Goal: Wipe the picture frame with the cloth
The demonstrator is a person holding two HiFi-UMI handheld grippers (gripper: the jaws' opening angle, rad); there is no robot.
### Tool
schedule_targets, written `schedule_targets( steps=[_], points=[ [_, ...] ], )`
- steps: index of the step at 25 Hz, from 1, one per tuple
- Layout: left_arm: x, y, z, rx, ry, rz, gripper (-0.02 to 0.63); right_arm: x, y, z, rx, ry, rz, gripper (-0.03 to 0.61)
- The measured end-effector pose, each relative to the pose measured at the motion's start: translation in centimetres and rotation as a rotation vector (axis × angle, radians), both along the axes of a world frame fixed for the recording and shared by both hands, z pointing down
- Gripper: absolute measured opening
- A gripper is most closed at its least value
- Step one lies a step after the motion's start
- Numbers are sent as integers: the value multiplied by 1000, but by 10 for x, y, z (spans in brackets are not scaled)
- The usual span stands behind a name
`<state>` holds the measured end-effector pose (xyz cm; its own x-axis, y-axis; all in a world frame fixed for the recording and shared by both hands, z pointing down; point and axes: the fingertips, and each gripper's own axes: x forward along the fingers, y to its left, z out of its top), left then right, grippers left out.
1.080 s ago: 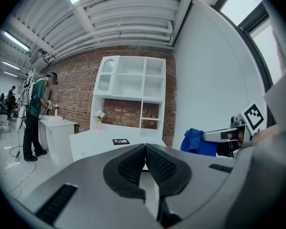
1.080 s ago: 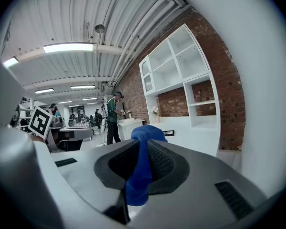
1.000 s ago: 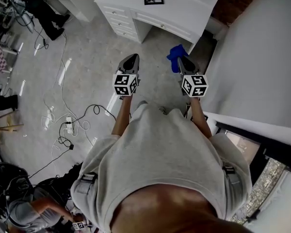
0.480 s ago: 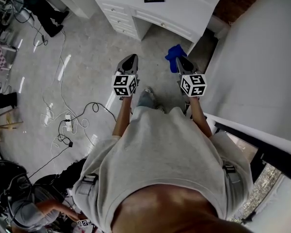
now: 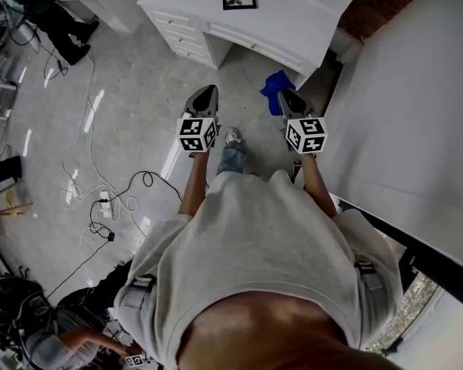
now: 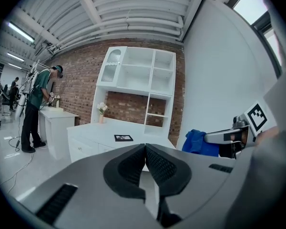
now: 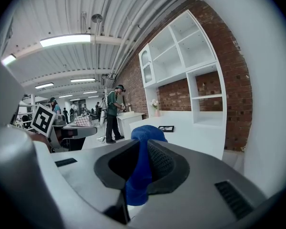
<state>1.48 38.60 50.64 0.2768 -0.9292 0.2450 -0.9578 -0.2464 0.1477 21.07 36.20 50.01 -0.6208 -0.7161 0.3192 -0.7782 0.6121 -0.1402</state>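
The person's torso (image 5: 255, 268) blocks the lower middle of the head view, and the white desk (image 5: 293, 37) is cut off by the top edge. The picture frame (image 5: 239, 1) lies flat on that desk at 12 o'clock, too small for its picture to be read. The blue cloth (image 5: 276, 85) shows only as a bunch beyond the right gripper (image 5: 282, 95) at 1 o'clock. In the right gripper view the jaws pinch the cloth, which hangs down between them. The left gripper (image 5: 208, 91), at 11 o'clock, has its pads pressed together on nothing. Both grippers are well apart from the frame.

Against a second ago, the desk and frame sit slightly further left. A shoe (image 5: 232, 136) has come forward between the grippers, which hold the same spots in view.

The floor (image 5: 131, 91) is pale and glossy, with loose cables (image 5: 100, 199) at 8 o'clock. Behind the desk, a white shelf unit (image 6: 138, 75) stands against a brick wall (image 6: 81, 80).
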Motion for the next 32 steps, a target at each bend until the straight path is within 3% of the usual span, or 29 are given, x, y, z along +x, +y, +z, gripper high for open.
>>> schedule_targets(
  steps=[14,25,32],
  points=[
    [-66,-120,-6,1,31,0,17,-57,-120,-12,2,18,24,66],
    [-98,-218,-12,14,30,69,15,-90,-204,-18,15,17,85,66],
    [-117,-254,-11,20,34,94,17,-108,-240,-18,25,18,112,66]
  ],
)
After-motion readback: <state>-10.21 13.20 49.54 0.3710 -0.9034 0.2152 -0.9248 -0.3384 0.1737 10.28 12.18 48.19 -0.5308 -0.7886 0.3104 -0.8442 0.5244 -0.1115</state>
